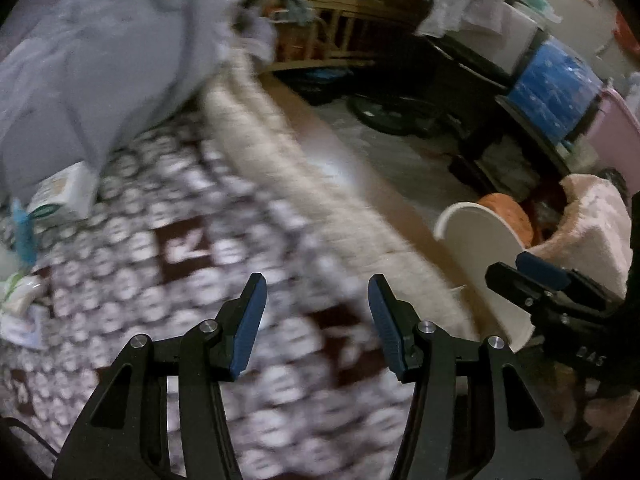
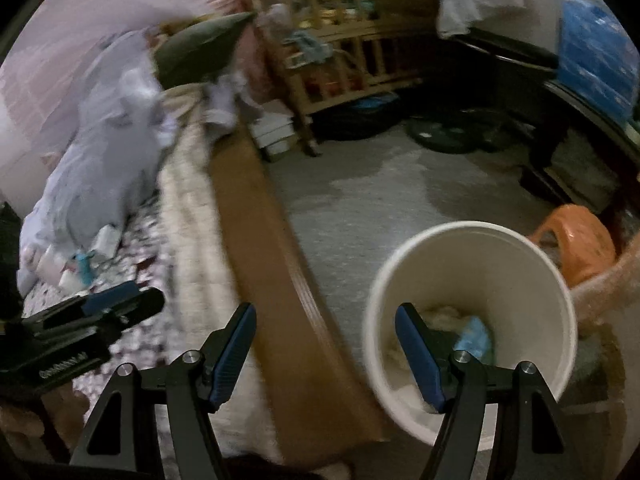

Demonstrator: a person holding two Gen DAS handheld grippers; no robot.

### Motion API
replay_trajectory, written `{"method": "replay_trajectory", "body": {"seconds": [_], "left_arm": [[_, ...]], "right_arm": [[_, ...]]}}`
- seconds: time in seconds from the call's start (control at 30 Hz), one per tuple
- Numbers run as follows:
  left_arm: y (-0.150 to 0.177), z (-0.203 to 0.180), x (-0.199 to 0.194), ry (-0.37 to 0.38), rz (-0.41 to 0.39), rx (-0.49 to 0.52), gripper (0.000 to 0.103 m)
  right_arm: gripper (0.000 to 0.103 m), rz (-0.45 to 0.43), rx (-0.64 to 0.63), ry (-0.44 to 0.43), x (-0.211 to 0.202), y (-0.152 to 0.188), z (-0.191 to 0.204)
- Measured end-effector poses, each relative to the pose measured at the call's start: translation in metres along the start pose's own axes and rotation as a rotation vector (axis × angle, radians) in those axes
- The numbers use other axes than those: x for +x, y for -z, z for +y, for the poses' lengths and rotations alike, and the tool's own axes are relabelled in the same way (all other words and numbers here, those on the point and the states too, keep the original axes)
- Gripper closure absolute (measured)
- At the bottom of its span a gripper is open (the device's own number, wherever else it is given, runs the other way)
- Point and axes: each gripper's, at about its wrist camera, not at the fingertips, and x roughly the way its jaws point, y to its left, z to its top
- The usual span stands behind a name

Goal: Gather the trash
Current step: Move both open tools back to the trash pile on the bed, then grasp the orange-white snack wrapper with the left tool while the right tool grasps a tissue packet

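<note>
- The left gripper point(image 1: 318, 320) hangs over a brown-and-white patterned blanket point(image 1: 180, 264) on a bed, its jaws apart with nothing between them.
- The right gripper point(image 2: 326, 354) is also spread and empty, above the wooden bed edge point(image 2: 260, 240) and just beside a white bin point(image 2: 472, 280) standing on the grey floor point(image 2: 380, 192).
- Inside the bin lie pale crumpled scraps and a blue piece point(image 2: 476, 338).
- Trash sits far off on the blanket, against a grey bundle of bedding point(image 1: 100, 60): a white-and-green packet point(image 1: 60, 196), a blue wrapper point(image 1: 22, 232), and what may be tissues, too blurred to be sure.
- An orange stool point(image 2: 576, 244) stands behind the bin.
</note>
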Motion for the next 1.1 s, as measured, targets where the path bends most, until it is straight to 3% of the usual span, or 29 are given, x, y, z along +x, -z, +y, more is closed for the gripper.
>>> {"method": "replay_trajectory", "body": {"seconds": [0.43,0.73,0.87,1.1], "left_arm": [[0.041,0.155,-0.052,-0.173,-0.016,-0.212,0.052],[0.070,0.261,-0.096,-0.301,-0.020,-0.335,0.051],[0.077,0.305,-0.114,-0.305,-0.032,-0.392,0.042],[0.088,0.360,-0.108,-0.281,0.010,-0.406,0.041]], "right_arm": [[0.033,0.111,-0.191,-0.194,0.051,0.005,0.133],[0.033,0.203,-0.404,-0.351,0.092,0.013,0.244],[0.032,0.213,-0.489,-0.429,0.109,0.011,0.297],[0.030,0.264,-0.629,-0.531,0.155,0.008,0.386]]}}
